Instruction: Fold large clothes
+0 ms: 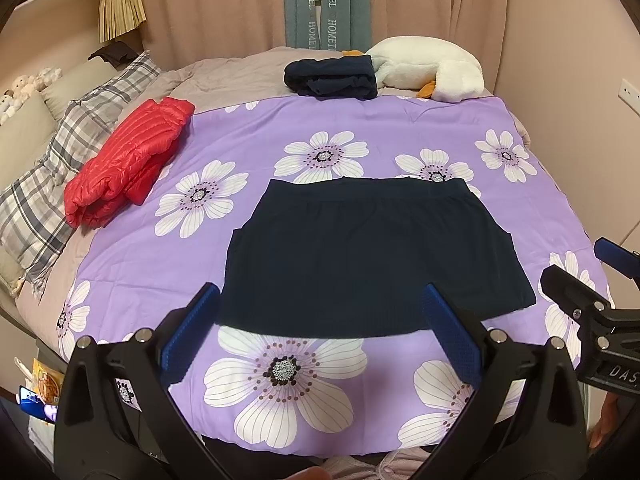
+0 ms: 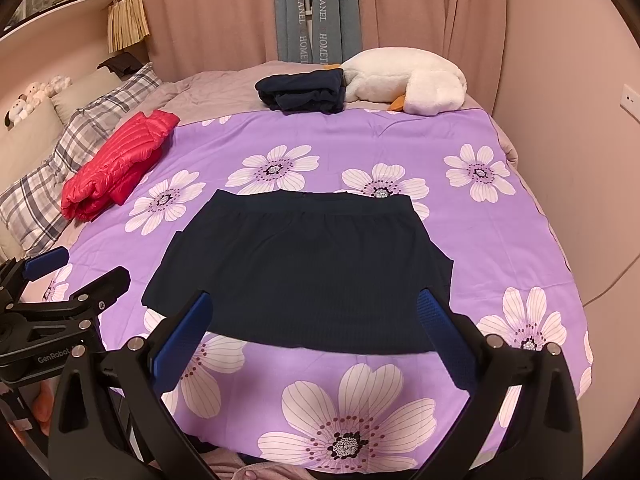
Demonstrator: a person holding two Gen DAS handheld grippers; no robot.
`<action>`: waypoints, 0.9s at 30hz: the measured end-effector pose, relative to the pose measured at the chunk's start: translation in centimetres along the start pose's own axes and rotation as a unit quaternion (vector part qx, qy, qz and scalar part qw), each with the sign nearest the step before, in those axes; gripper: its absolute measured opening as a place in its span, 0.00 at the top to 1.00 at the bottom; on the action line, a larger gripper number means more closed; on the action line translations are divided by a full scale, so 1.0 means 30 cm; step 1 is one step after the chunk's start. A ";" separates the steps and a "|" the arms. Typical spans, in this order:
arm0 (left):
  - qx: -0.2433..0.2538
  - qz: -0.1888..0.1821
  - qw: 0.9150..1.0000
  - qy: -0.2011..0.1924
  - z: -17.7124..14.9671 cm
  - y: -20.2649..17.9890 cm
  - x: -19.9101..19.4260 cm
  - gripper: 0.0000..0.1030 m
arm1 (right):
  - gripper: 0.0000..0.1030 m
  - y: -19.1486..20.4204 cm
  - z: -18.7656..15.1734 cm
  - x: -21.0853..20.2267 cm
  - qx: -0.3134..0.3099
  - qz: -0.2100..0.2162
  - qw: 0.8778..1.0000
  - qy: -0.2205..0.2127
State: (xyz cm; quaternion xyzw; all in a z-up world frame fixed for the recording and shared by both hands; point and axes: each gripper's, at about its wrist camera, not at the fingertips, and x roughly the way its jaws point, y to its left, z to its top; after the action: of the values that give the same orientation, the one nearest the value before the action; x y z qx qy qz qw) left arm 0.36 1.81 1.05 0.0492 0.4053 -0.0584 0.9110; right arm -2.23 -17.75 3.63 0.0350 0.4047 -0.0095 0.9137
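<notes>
Left tongs: my left gripper [image 1: 320, 320] has its jaws spread wide with nothing between them, low centre of its own view; the near hem of the dark garment shows in the gap.
Right tongs: my right gripper [image 2: 316, 328] is spread the same way, also empty, and it too frames that hem from above.
Each seen by the other: the right one pokes in at the right edge of the left view, the left one at the left edge of the right view, so I hold them side by side.
Garment: the dark navy shorts [image 1: 368, 256] lie flat in the middle of the purple flowered quilt [image 1: 248, 128], waistband toward the top of the frame, hem toward me.
Direction from tongs: straight ahead and below both pairs; neither touches the cloth.
Long axis: I judge it runs left to right across the frame, along waistband and hem.
Nearer hand: in the left view the lower left hem corner sits just beside the left blue pad [image 1: 188, 340]; in the right view the lower right corner lies near the right pad [image 2: 448, 344]. So each hand has its own corner.
Already set aside: a red puffer jacket [image 1: 128, 164] at the left and a dark folded pile [image 1: 332, 76] at the upper centre, well apart from the shorts.
Next, as I judge: one corner each, then fold.
</notes>
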 end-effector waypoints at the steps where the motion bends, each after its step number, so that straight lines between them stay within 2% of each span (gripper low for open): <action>1: 0.000 0.000 1.000 0.000 0.001 -0.003 0.002 0.02 | 0.01 -0.001 0.000 0.000 0.001 0.001 1.000 0.001; 27: 0.003 -0.004 1.000 0.005 -0.003 -0.022 0.012 0.02 | 0.01 -0.008 -0.022 0.009 0.001 -0.003 1.000 0.000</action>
State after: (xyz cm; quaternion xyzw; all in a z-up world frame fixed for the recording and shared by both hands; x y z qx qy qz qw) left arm 0.44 1.14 0.70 0.0502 0.4095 -0.0629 0.9087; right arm -2.56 -17.93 2.96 0.0349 0.4053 -0.0124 0.9134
